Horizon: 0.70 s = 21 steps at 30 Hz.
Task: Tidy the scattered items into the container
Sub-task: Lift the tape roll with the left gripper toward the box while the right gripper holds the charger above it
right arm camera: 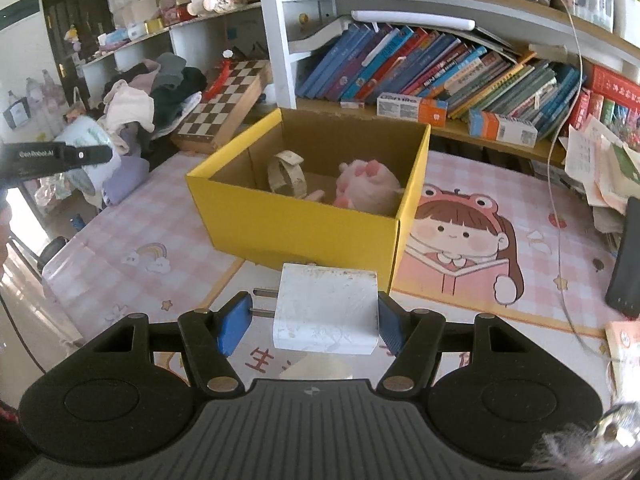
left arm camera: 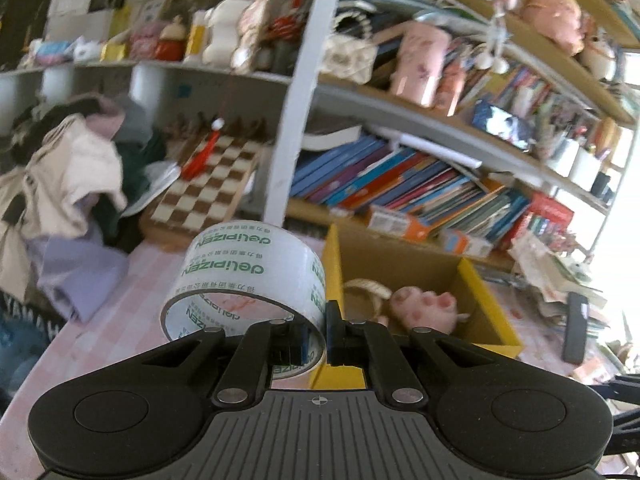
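Observation:
My left gripper [left arm camera: 316,336] is shut on the wall of a clear tape roll [left arm camera: 248,276] with green print, held in the air to the left of the yellow cardboard box [left arm camera: 494,316]. In the box lie a pink plush toy [left arm camera: 424,308] and a beige paper ring [left arm camera: 370,288]. My right gripper [right arm camera: 312,316] is shut on a white charger plug [right arm camera: 326,312]: one pad is on its side, the other on its prongs. It hangs just in front of the box [right arm camera: 304,232], where the plush [right arm camera: 364,188] and the ring [right arm camera: 284,172] also show.
A pink checked mat [right arm camera: 132,240] covers the desk. Behind the box stand a chessboard [right arm camera: 224,100], a pile of clothes [right arm camera: 136,108] and shelves of books [right arm camera: 440,64]. A black phone [right arm camera: 626,256] and loose papers [right arm camera: 600,160] lie at the right edge.

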Available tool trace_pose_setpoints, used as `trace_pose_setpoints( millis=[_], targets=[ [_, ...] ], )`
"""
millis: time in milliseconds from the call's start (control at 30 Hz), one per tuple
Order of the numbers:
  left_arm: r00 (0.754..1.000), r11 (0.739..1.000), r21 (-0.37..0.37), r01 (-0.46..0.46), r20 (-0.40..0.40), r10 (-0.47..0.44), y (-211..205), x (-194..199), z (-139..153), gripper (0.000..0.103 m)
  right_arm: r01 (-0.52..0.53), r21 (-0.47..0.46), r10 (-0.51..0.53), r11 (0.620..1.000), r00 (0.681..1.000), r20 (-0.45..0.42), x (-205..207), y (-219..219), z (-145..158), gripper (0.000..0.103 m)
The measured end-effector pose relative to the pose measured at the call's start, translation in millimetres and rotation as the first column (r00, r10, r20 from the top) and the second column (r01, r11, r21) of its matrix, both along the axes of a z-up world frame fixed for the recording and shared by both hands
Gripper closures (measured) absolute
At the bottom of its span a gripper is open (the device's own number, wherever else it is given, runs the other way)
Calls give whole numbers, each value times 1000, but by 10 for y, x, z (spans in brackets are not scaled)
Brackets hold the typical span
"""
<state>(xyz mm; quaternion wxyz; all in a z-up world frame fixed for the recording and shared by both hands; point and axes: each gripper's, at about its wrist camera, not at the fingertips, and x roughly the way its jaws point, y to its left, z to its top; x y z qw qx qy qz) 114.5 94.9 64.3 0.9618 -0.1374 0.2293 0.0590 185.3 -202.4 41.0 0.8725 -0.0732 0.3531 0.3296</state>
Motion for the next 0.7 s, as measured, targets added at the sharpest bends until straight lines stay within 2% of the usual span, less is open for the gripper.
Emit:
trace_pose_setpoints(
  millis=[300, 700],
  targets=[
    [997, 997, 43, 68, 27, -69, -173, 173, 150, 97, -35, -3, 35, 999, 997, 74, 195, 68, 180, 40],
    [987, 981, 117, 156, 20, -159, -344, 551, 234, 97, -95, 0, 93, 996, 984, 151, 674, 275, 348, 40]
  ],
)
